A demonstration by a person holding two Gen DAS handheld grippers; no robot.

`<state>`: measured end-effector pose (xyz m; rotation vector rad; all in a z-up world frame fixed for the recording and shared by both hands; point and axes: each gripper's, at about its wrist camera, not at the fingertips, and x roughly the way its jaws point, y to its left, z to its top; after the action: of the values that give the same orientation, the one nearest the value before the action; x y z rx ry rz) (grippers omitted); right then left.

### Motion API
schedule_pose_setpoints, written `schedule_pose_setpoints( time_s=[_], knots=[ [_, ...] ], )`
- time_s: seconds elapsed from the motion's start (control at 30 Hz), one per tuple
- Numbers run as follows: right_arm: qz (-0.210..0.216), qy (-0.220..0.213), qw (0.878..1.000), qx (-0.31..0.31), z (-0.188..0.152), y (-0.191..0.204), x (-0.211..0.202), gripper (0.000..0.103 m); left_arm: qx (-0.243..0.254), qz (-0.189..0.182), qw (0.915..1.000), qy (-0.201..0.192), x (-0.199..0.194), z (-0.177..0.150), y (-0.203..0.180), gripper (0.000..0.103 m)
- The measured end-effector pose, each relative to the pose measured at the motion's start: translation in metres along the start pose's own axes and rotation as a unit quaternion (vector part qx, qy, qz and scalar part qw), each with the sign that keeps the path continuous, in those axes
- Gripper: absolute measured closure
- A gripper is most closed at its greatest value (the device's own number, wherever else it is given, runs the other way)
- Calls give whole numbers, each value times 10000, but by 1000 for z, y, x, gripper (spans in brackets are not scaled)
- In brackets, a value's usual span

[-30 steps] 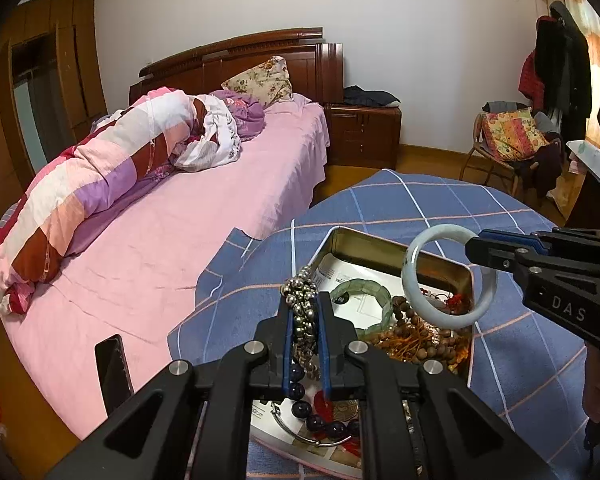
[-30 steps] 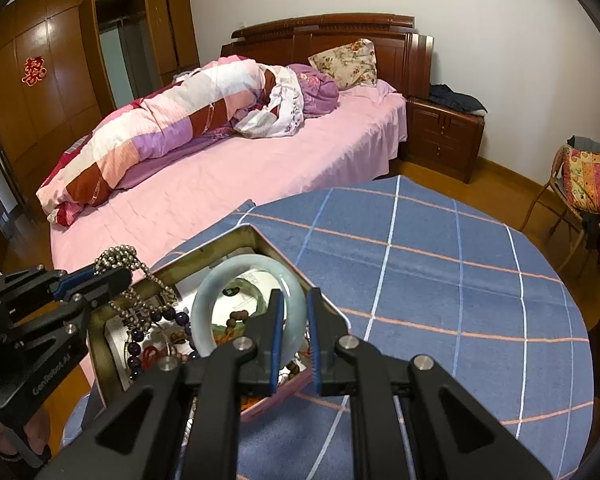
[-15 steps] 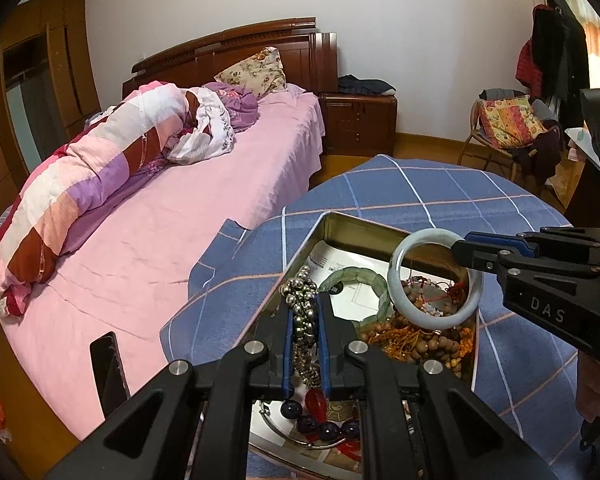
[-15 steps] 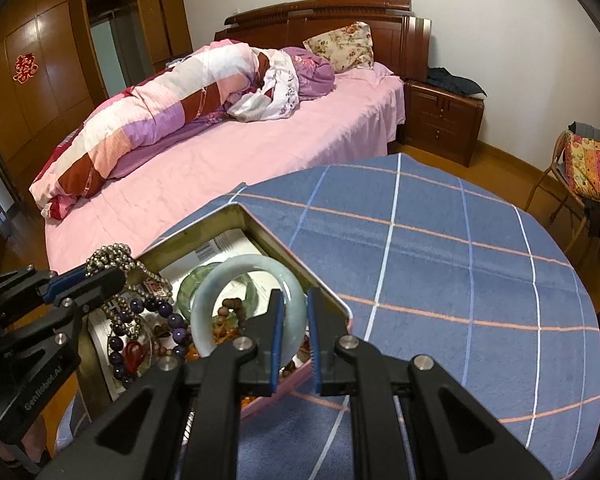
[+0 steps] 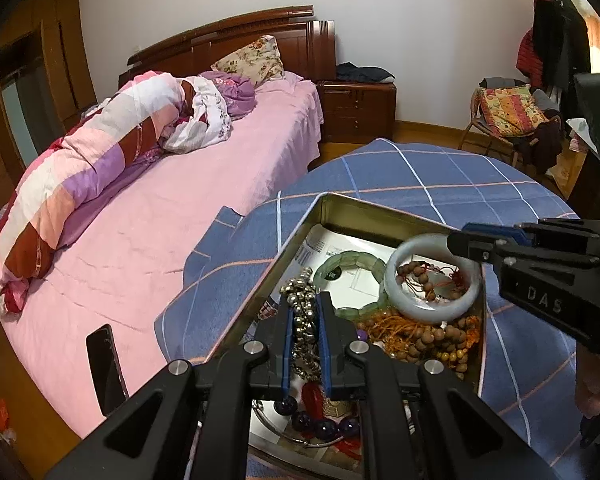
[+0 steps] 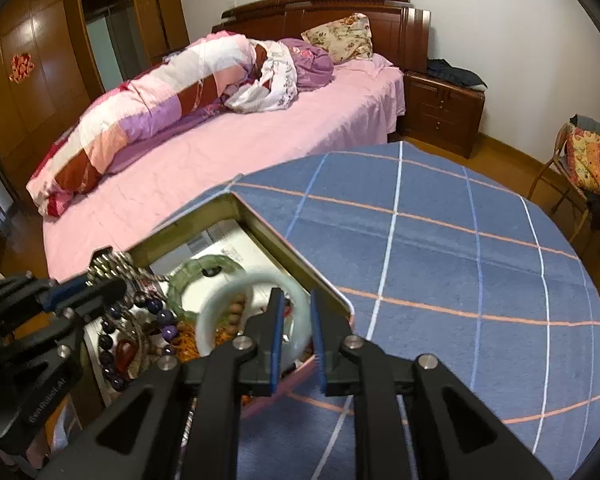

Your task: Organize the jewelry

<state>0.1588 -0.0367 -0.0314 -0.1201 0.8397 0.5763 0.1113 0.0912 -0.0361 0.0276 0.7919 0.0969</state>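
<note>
A gold metal tin [image 5: 364, 205] on the blue checked table holds jewelry: a green stone bracelet [image 5: 354, 261], brown wooden beads [image 5: 432, 334] and dark purple beads [image 5: 320, 427]. My left gripper [image 5: 305, 322] is shut on a silver bead necklace [image 5: 300, 292] over the tin's left side. My right gripper [image 6: 295, 320] has its jaws parted, and the pale jade bangle [image 6: 236, 312] is blurred between and ahead of them, low over the tin [image 6: 260, 216]. In the left wrist view the bangle [image 5: 432, 280] lies tilted on the beads at the right gripper's tip [image 5: 460, 242].
The round table with the blue checked cloth [image 6: 440, 264] stands beside a pink bed [image 5: 160, 216] with a rolled quilt. A black phone [image 5: 104, 364] lies on the bed edge. A nightstand [image 6: 440, 108] and a chair with a cushion [image 5: 512, 112] stand behind.
Both grippers have come down toward the tin. The right gripper's jaws have opened and the jade bangle has dropped out onto the beads. The left gripper still holds the silver necklace.
</note>
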Motion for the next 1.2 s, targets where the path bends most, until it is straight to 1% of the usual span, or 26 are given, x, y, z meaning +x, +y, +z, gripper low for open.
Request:
schedule_pose_setpoints(
  time_s=[0.03,0.07,0.13,0.17,0.2,0.23,0.27,0.33,0.43,0.53,0.83,1.2],
  knots=[
    [26,-26,10000,34,0,-1,-2,73,4,13,10000,7,-1,0,0,82],
    [41,-46,10000,51,0,-1,-4,60,-6,67,10000,14,-2,-1,0,75],
    [24,-161,9998,95,-1,-2,-10,50,-52,144,9998,-119,-10,-2,0,38],
    [-19,-202,9997,114,-2,-3,-14,50,-80,203,9995,-209,-15,-2,0,32],
    [-35,-237,9996,137,-3,-3,-18,50,-119,231,9992,-306,-22,-3,1,29],
    [-43,-280,9995,171,-5,-4,-23,48,-146,200,9992,-326,-27,-3,2,29],
    [-61,-318,9993,200,-6,-5,-26,44,-175,180,9991,-331,-30,-4,3,29],
    [-118,-422,9987,270,-11,-6,-37,39,-261,181,9987,-392,-39,-8,6,29],
    [-124,-569,9978,333,-20,-7,-54,38,-375,151,9981,-455,-50,-14,12,29],
    [-79,-642,9973,351,-25,-4,-61,34,-393,203,9978,-499,-59,-18,13,29],
    [2,-729,9967,361,-29,5,-68,33,-411,197,9971,-615,-72,-19,13,29],
    [4,-713,9968,369,-31,4,-67,32,-463,206,9970,-590,-72,-20,13,29]
  ],
)
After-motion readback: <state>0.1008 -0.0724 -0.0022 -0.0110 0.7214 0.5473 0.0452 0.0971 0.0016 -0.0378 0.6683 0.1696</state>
